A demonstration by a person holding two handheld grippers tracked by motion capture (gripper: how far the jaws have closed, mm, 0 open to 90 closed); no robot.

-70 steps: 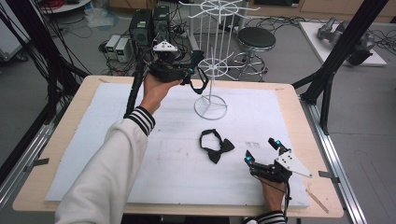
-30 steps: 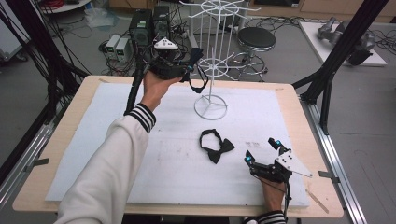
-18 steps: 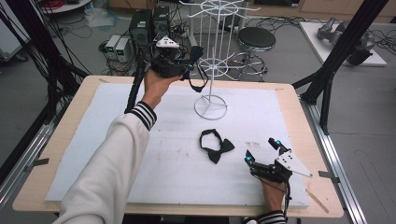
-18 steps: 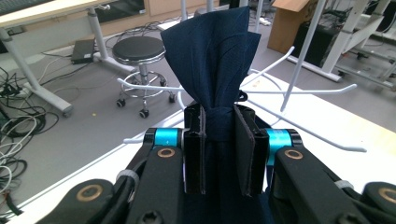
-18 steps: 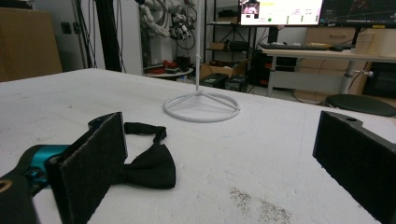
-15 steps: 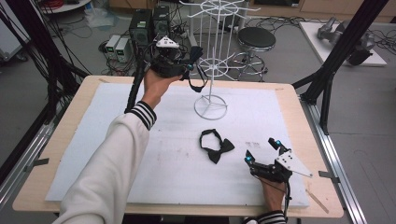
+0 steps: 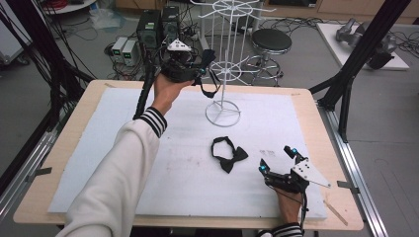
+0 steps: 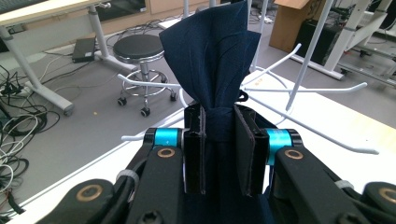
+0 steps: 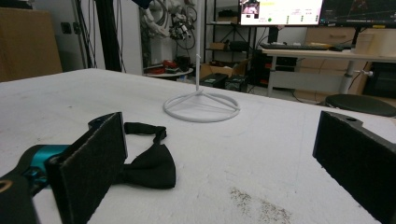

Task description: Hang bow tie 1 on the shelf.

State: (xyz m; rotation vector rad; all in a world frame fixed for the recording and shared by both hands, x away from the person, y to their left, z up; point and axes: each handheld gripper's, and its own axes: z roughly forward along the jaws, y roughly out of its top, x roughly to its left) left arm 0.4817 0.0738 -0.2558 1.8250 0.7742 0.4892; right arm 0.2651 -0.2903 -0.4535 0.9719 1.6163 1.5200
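The left gripper (image 7: 197, 69) is raised above the far edge of the table (image 7: 306, 106), right beside the white wire rack (image 7: 223, 74), with its fingers (image 8: 196, 149) clamped on the knot of a dark blue bow tie (image 8: 212, 60). In the left gripper view one wing of that tie stands up above the fingers, and the rack's thin white arms (image 8: 303, 88) spread just behind it. From the high view the tie's strap (image 7: 210, 88) hangs in a loop below the gripper, close to the rack's pole. A black bow tie (image 7: 228, 154) lies flat on the white sheet (image 7: 99, 138) near the middle of the table, between the rack's round base (image 7: 223, 118) and the right gripper (image 7: 277, 162). The right gripper rests low at the near right of the sheet, its fingers (image 9: 93, 163) spread wide with nothing between them. In the right gripper view the black tie (image 9: 149, 165) lies just beyond the left-hand finger, not touching it, and the rack's base (image 9: 201, 107) sits farther back.
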